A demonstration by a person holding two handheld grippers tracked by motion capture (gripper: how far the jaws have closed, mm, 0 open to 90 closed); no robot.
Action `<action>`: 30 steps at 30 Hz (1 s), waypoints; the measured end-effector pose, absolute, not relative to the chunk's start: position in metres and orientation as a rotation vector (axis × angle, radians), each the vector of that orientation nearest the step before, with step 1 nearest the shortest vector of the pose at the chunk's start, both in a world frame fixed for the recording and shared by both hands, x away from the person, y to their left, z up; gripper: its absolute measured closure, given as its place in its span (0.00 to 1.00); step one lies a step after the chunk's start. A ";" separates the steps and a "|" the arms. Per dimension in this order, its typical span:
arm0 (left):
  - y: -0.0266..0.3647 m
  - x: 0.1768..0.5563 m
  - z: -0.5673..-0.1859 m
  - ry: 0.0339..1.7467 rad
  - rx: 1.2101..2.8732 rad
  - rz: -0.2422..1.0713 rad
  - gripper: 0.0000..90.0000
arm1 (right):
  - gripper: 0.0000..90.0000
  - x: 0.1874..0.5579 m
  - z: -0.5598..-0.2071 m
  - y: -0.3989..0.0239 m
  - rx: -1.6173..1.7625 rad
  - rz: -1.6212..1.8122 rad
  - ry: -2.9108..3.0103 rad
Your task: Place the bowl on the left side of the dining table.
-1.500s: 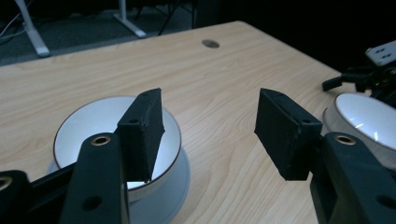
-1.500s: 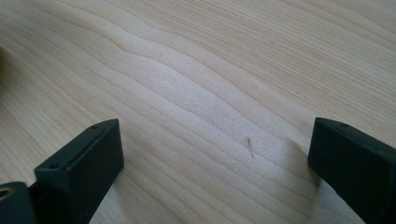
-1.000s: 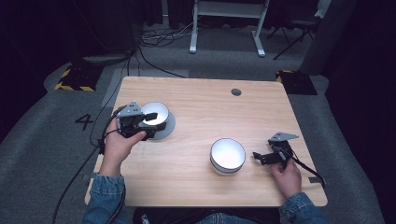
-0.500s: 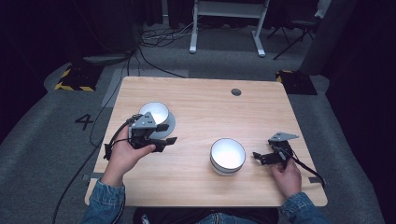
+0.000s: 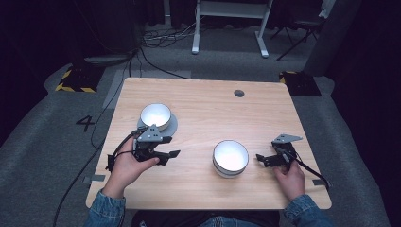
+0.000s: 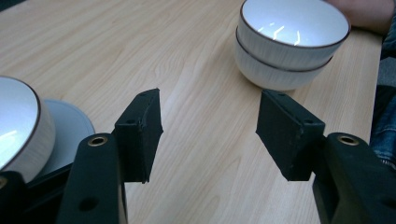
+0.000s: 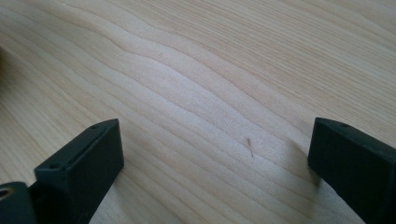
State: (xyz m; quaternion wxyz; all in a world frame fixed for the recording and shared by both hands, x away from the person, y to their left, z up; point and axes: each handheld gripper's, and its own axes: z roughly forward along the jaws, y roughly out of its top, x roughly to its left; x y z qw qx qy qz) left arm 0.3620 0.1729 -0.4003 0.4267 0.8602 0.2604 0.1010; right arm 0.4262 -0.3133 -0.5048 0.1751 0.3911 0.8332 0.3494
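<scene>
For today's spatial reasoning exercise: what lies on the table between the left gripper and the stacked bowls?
Nothing: in the left gripper view, bare wooden table stretches from the open left gripper to the stacked bowls. The high view agrees.

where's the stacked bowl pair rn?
High view: stacked bowls sit front-centre on the table, between both tongs, nearer the right tongs.
</scene>
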 end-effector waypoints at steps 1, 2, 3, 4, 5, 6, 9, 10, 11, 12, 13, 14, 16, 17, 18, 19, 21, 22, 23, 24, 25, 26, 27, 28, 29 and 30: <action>0.174 0.361 -0.402 0.654 2.158 0.259 0.45 | 0.04 0.426 -0.505 -0.313 1.108 0.990 2.361; 0.174 0.360 -0.405 0.660 2.160 0.240 0.45 | 0.04 0.426 -0.505 -0.313 1.108 0.990 2.361; 0.175 0.358 -0.408 0.666 2.163 0.239 0.45 | 0.04 0.426 -0.505 -0.313 1.108 0.990 2.361; 0.176 0.357 -0.410 0.671 2.173 0.237 0.45 | 0.04 0.426 -0.505 -0.313 1.108 0.990 2.361; 0.177 0.357 -0.412 0.674 2.183 0.240 0.45 | 0.04 0.426 -0.505 -0.313 1.108 0.990 2.361; 0.178 0.356 -0.414 0.682 2.201 0.259 0.45 | 0.04 0.426 -0.505 -0.313 1.108 0.990 2.361; 0.180 0.355 -0.421 0.703 2.237 0.267 0.45 | 0.04 0.426 -0.505 -0.313 1.108 0.990 2.361; 0.180 0.355 -0.424 0.700 2.237 0.252 0.45 | 0.04 0.426 -0.505 -0.313 1.108 0.990 2.361; 0.180 0.355 -0.426 0.693 2.241 0.245 0.45 | 0.04 0.426 -0.505 -0.313 1.108 0.990 2.361; 0.180 0.355 -0.429 0.692 2.244 0.235 0.45 | 0.04 0.426 -0.505 -0.313 1.107 0.990 2.361; 0.179 0.354 -0.432 0.690 2.249 0.225 0.45 | 0.04 0.426 -0.505 -0.313 1.108 0.990 2.361; 0.178 0.354 -0.436 0.688 2.249 0.213 0.45 | 0.04 0.426 -0.505 -0.313 1.108 0.990 2.361; 0.175 0.352 -0.443 0.687 2.258 0.180 0.45 | 0.04 0.426 -0.505 -0.313 1.108 0.990 2.361; 0.174 0.353 -0.445 0.674 2.266 0.178 0.45 | 0.04 0.426 -0.505 -0.313 1.108 0.990 2.361; 0.173 0.352 -0.448 0.671 2.276 0.161 0.44 | 0.04 0.426 -0.505 -0.313 1.108 0.990 2.361; 0.172 0.352 -0.450 0.663 2.285 0.155 0.44 | 0.04 0.426 -0.505 -0.313 1.108 0.990 2.361; 0.170 0.351 -0.456 0.660 2.302 0.132 0.44 | 0.04 0.426 -0.505 -0.313 1.108 0.990 2.361; 0.168 0.351 -0.459 0.661 2.305 0.123 0.44 | 0.04 0.426 -0.505 -0.313 1.108 0.990 2.361; 0.168 0.350 -0.461 0.676 2.298 0.111 0.44 | 0.04 0.426 -0.505 -0.313 1.108 0.990 2.361; 0.168 0.350 -0.464 0.675 2.310 0.101 0.43 | 0.04 0.426 -0.505 -0.313 1.108 0.990 2.361; 0.168 0.350 -0.465 0.662 2.324 0.104 0.43 | 0.04 0.426 -0.505 -0.313 1.108 0.990 2.361; 0.168 0.350 -0.468 0.676 2.320 0.096 0.43 | 0.04 0.426 -0.505 -0.313 1.108 0.990 2.361; 0.168 0.351 -0.470 0.669 2.333 0.085 0.43 | 0.04 0.426 -0.505 -0.313 1.108 0.990 2.361; 0.169 0.351 -0.471 0.665 2.339 0.080 0.43 | 0.04 0.426 -0.505 -0.313 1.108 0.990 2.361; 0.169 0.351 -0.473 0.662 2.345 0.074 0.42 | 0.04 0.426 -0.505 -0.313 1.108 0.990 2.361; 0.168 0.350 -0.476 0.664 2.350 0.066 0.42 | 0.04 0.426 -0.505 -0.313 1.108 0.990 2.361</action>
